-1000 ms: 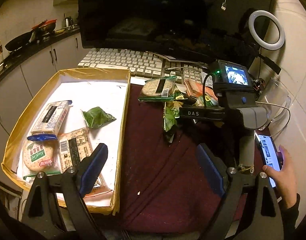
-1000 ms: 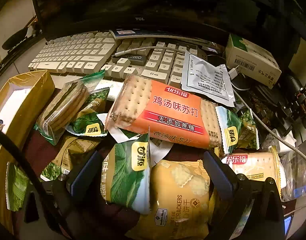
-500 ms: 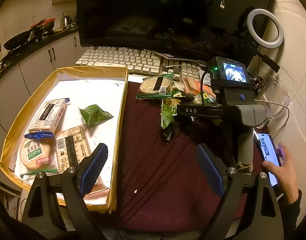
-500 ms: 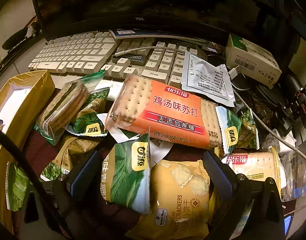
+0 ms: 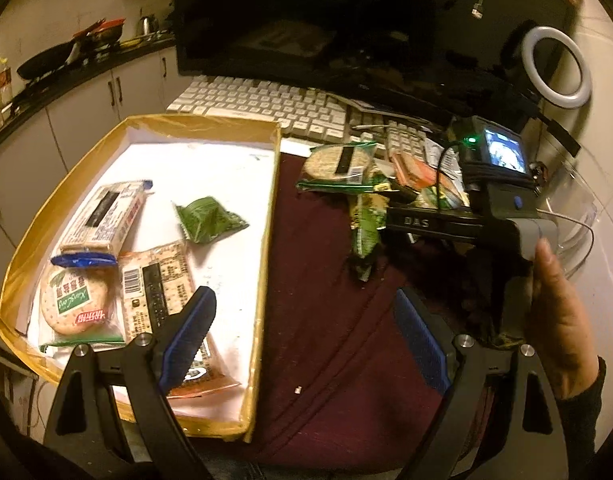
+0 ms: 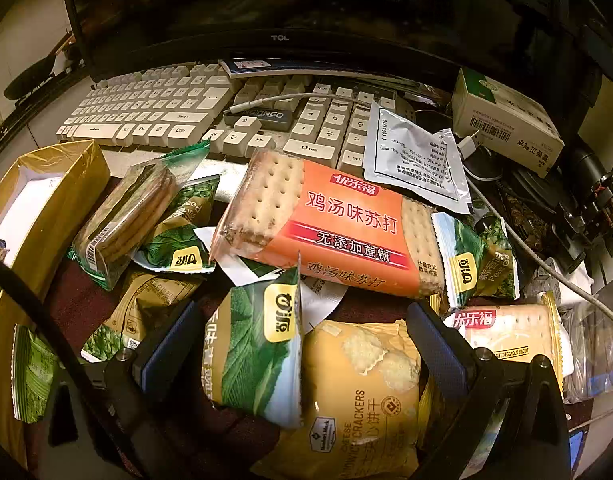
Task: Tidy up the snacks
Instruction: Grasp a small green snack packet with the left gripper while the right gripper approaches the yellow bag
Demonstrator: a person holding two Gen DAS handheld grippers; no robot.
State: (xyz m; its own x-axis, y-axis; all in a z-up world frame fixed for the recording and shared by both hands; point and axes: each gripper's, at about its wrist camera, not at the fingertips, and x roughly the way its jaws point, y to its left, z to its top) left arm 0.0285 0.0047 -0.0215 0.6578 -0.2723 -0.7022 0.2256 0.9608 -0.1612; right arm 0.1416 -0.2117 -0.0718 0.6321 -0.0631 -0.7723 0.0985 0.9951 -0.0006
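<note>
Right wrist: orange soda-cracker packet (image 6: pixel 346 228)

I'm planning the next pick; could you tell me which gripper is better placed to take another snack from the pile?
Right. The right gripper is open, straddling the cheese cracker pack in the pile; the left gripper hangs open over bare cloth.

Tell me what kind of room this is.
Probably a home desk in or beside a kitchen: a keyboard under a dark monitor, a ring light, and pans on a counter over cabinets.
</note>
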